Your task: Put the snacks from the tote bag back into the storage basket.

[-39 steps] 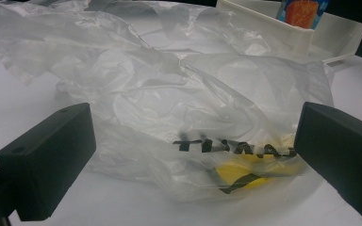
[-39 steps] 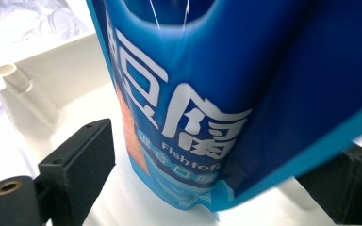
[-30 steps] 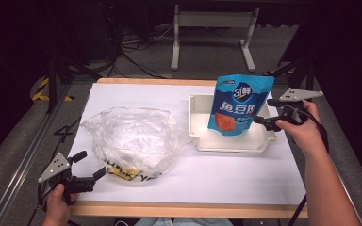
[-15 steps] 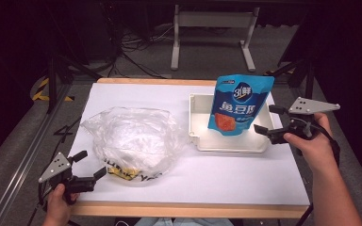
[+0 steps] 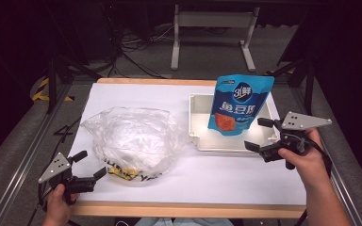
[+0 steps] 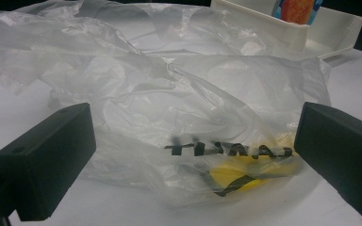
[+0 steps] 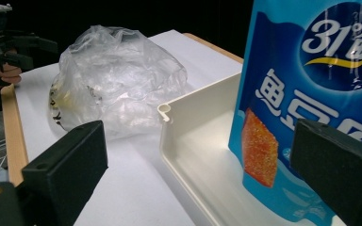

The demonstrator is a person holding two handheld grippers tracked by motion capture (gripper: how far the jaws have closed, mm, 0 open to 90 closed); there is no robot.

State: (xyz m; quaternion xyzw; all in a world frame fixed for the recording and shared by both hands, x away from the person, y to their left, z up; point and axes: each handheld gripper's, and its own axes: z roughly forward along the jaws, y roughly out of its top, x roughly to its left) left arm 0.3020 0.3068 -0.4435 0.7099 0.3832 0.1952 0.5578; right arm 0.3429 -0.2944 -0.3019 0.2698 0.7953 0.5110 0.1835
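A: What has changed around the right gripper (image 5: 263, 140)?

B: It has backed off sideways from the tall blue foil snack pouch with white lettering and an orange picture (image 5: 238, 104). A second ago its jaws were right at the pouch's edge; they have just been opening further and now stand wide with nothing between them. The pouch sits just ahead of that gripper, a little past its far jaw, standing by itself.

A: So the pouch is let go?

B: I'd judge so. It stands inside the shallow cream plastic rectangular tray (image 5: 198, 123), which lies directly in front of the gripper, so the placing looks done.

A: Which way does the pouch run?

B: Its long axis is upright, bottom edge on the tray floor, top seal upward, tipped slightly back. The printed face turns toward the person's side of the worktop (image 5: 226, 179).

A: And the left gripper (image 5: 89, 165)?

B: Also open wide and empty, kept where it was. The crumpled clear plastic bag with black lettering and a yellow patch (image 6: 184, 117) lies just ahead of its jaws, untouched. That looks like the next thing to handle.
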